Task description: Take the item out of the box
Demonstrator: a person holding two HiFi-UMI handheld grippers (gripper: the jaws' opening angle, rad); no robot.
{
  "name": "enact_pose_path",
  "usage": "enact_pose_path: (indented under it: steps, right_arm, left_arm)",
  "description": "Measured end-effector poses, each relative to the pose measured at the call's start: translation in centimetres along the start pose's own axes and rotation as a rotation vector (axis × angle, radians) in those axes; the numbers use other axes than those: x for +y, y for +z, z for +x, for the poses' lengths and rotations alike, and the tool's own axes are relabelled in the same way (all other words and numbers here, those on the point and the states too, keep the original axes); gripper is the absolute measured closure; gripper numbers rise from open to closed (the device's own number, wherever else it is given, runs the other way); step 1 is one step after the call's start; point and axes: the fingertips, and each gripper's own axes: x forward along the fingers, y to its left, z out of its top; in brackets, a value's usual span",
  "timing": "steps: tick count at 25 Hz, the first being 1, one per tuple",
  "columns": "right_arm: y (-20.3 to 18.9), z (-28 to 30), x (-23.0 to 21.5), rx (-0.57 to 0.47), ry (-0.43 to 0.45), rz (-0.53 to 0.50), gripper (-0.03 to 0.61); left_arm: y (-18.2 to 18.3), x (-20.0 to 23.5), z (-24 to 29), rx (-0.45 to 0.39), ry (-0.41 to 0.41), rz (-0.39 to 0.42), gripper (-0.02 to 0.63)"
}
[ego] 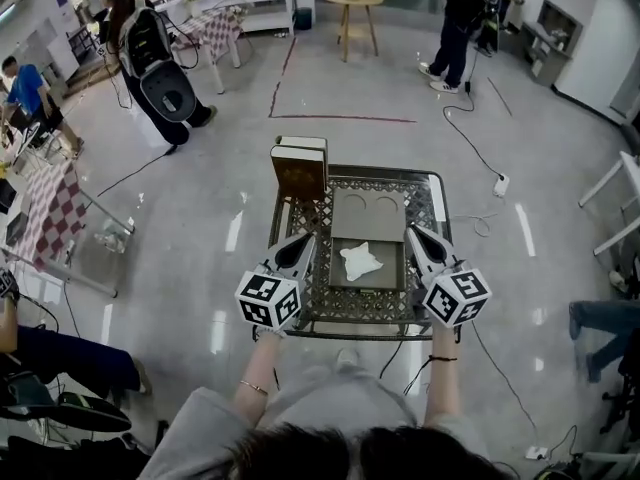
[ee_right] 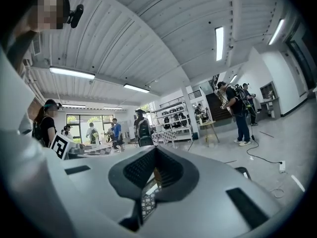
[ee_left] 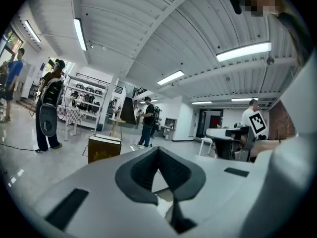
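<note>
On a small ornate metal table [ego: 383, 308] lies an open box. Its brown lid [ego: 299, 171] stands upright at the far left, and its grey insert [ego: 367, 230] with two round hollows lies flat. A crumpled white item [ego: 361, 261] rests on the near part of the insert. My left gripper [ego: 303, 241] hovers just left of the item, shut and holding nothing. Right of the insert my right gripper [ego: 414, 234] is likewise shut and holding nothing. The left gripper view shows the closed jaws [ee_left: 158, 150] with the lid [ee_left: 104, 149] beyond. The right gripper view shows the shut jaws [ee_right: 156, 150] over the table's lattice.
A person with a backpack [ego: 152, 58] stands far left and another person [ego: 458, 23] far right. A round wooden table [ego: 352, 1] stands at the back. A cable with a power strip [ego: 500, 184] lies right of my table. A checkered table [ego: 45, 213] is at the left.
</note>
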Motion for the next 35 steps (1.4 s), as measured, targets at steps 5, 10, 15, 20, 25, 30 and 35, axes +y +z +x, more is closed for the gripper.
enact_pose_path:
  steps: [5,10,15,20,25,30,35]
  right_arm:
    - [-1.6,1.7,-1.2,0.035,-0.003,0.026,0.558]
    - [-2.5,3.2,-2.1,0.070,-0.026,0.042,0.558]
    - [-4.7,5.1,-3.0,0.127,-0.035,0.057,0.558]
    - [-8.5,6.7,-3.9,0.213,-0.025,0.073,0.558]
    - [-12.4,7.7,-4.9,0.297,-0.024,0.096,0.558]
    - [-15.9,8.0,-5.8,0.361,-0.023,0.131,0.558]
    - [-18.8,8.3,-6.2,0.424,-0.016,0.153,0.558]
  left_arm:
    - [-1.5,0.9,1.0,0.040,0.010,-0.017,0.597]
    - [-2.7,1.4,2.3,0.094,-0.017,-0.036,0.597]
    - [-4.6,1.7,4.3,0.157,-0.052,-0.046,0.597]
    - [-7.6,2.6,5.7,0.214,-0.047,-0.079,0.597]
    - [-10.4,2.5,6.5,0.271,-0.057,-0.105,0.597]
    - [-13.2,2.2,7.2,0.324,-0.062,-0.133,0.597]
    - [-16.1,2.2,7.4,0.372,-0.056,-0.166,0.597]
